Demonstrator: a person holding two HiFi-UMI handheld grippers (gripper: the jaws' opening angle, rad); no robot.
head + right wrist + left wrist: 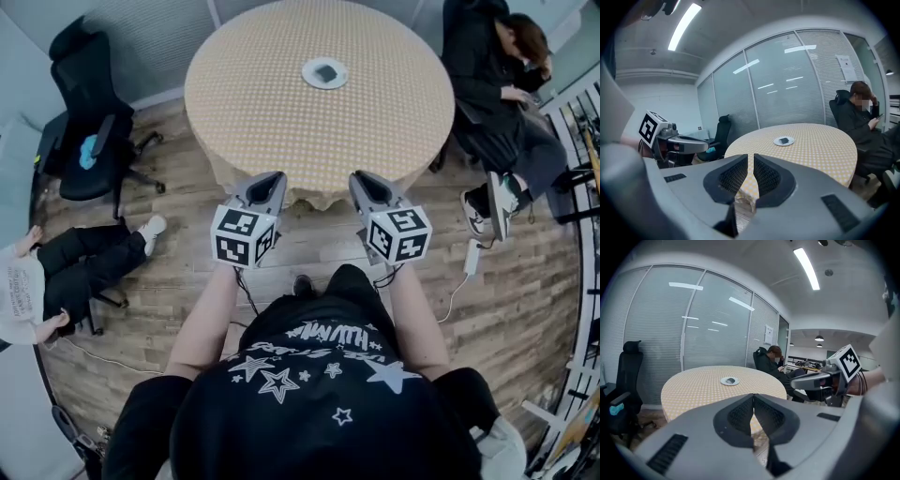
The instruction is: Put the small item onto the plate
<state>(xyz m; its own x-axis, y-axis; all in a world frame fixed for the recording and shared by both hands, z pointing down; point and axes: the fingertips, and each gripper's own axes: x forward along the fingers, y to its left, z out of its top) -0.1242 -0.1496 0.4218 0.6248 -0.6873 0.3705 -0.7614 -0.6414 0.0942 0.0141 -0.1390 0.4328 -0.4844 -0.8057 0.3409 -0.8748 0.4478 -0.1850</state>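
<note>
A small white plate [325, 73] lies on the far half of the round table [272, 112], which has a yellow dotted cloth. A small dark item [325, 72] rests on the plate; both also show in the left gripper view, plate [730, 380], and in the right gripper view, plate [783, 141]. My left gripper [272, 178] and right gripper [361, 178] hover side by side at the table's near edge, well short of the plate. Both have their jaws together with nothing between them. Each gripper sees the other: right gripper [806, 380], left gripper [705, 146].
A seated person in black [487, 66] is at the table's far right. A black office chair [89, 122] stands at the left, and another person's legs [94, 258] stretch over the wood floor. A white cable and adapter [472, 255] lie on the floor at right.
</note>
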